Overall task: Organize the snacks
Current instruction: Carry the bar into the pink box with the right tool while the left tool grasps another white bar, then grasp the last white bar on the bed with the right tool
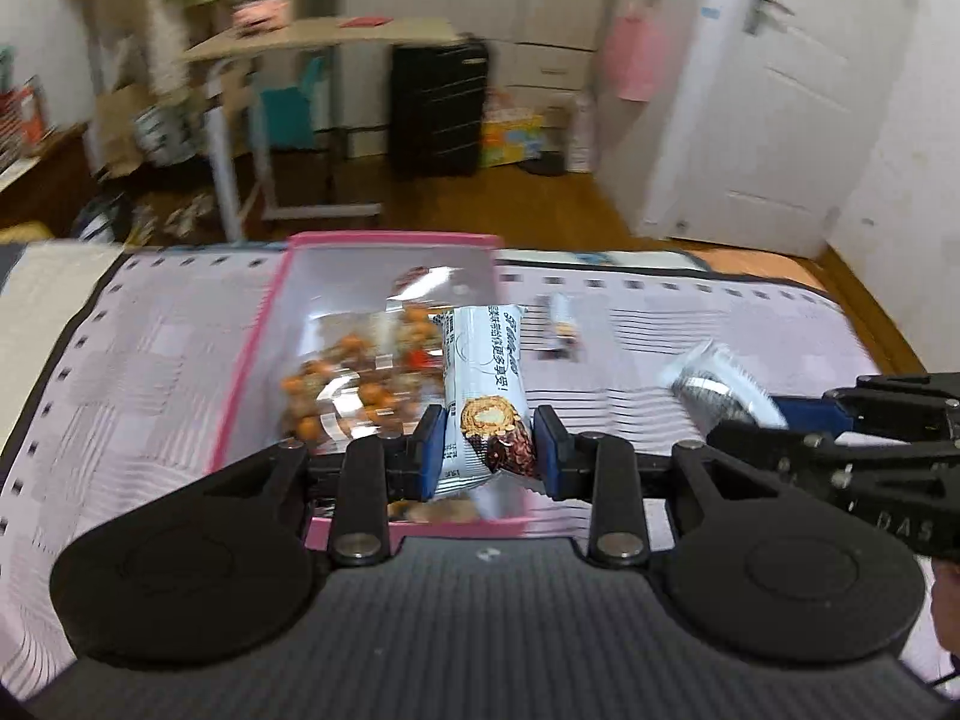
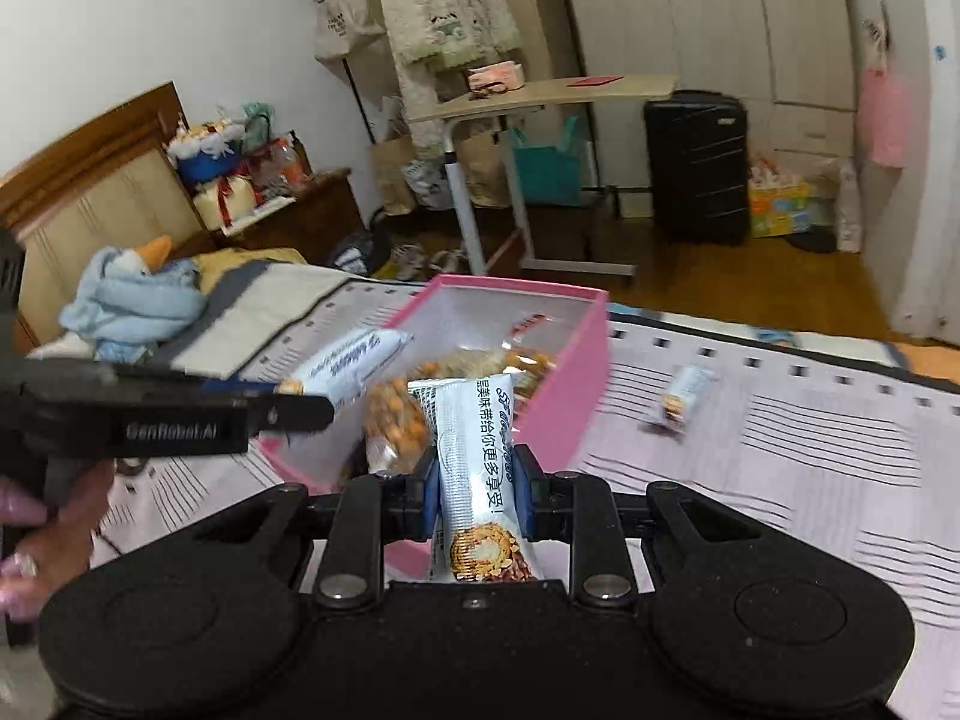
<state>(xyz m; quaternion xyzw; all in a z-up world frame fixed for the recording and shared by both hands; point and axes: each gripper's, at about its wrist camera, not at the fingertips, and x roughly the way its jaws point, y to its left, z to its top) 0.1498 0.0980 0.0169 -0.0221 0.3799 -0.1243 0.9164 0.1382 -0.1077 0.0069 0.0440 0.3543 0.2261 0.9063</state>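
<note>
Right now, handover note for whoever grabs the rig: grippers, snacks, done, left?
Left gripper: shut on a white snack bar, over the pink box.
Right gripper: shut on a second white bar, at the box's near edge.
Done: a clear bag of orange snacks lies in the box.
Left: drop both held bars in, then fetch the last small bar lying on the striped bedcover to the box's right.

three white snack bars (image 2: 474, 468), one pink box (image 2: 570, 396), one nut bag (image 1: 354, 372), two hand-held grippers (image 1: 489, 450)
</note>
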